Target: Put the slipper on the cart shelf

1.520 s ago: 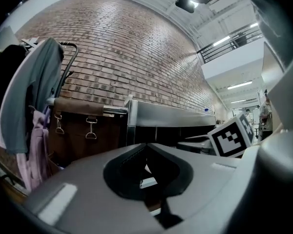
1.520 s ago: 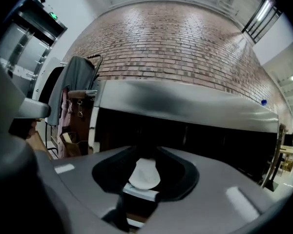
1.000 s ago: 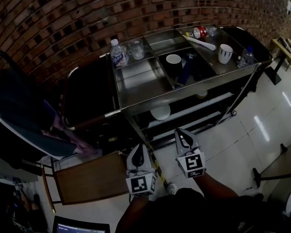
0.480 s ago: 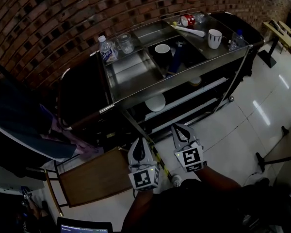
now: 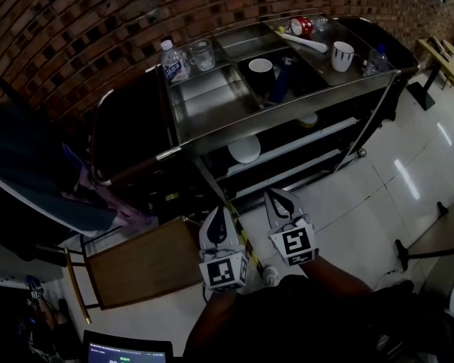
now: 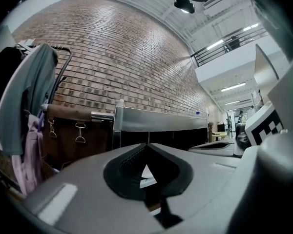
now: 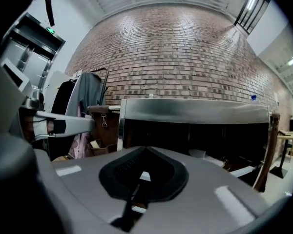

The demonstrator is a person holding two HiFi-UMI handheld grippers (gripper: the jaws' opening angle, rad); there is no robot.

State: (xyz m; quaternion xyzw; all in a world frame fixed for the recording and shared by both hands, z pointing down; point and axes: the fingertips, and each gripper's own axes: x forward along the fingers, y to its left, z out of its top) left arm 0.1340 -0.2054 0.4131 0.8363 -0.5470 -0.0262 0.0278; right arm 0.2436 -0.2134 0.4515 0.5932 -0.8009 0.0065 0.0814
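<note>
In front of a brick wall (image 5: 76,13), with the steel cart (image 5: 287,124) straight ahead of both tools, I held the left gripper (image 5: 217,213) and the right gripper (image 5: 277,196) side by side above the tiled floor (image 5: 363,203). They were near each other but apart, both short of the cart's front rim. Each gripper's own view showed its jaws pressed together at the tips, with nothing between them.

Beyond the left gripper, at the far left of the cart top, stood a water bottle (image 5: 171,60) with a clear glass mug (image 5: 202,54) just beside it. Beyond the right gripper, in the dark middle compartment, a white bowl (image 5: 260,66) sat next to a long blue thing (image 5: 286,80) that leaned on the compartment's edge. Whether that was the slipper I could not tell at that size. Farther to the right on the top were a white cup (image 5: 342,55), a white spoon-like utensil (image 5: 309,42) and a red-labelled bottle (image 5: 303,26) lying on its side.

Below the top, the cart shelf (image 5: 318,136) lay ahead of the right gripper. A white plate (image 5: 246,150) rested under the top, ahead of the gap between the two grippers. To the left gripper's left stood a wooden chair (image 5: 144,263), and past it hung clothes on a rack (image 5: 38,165).
</note>
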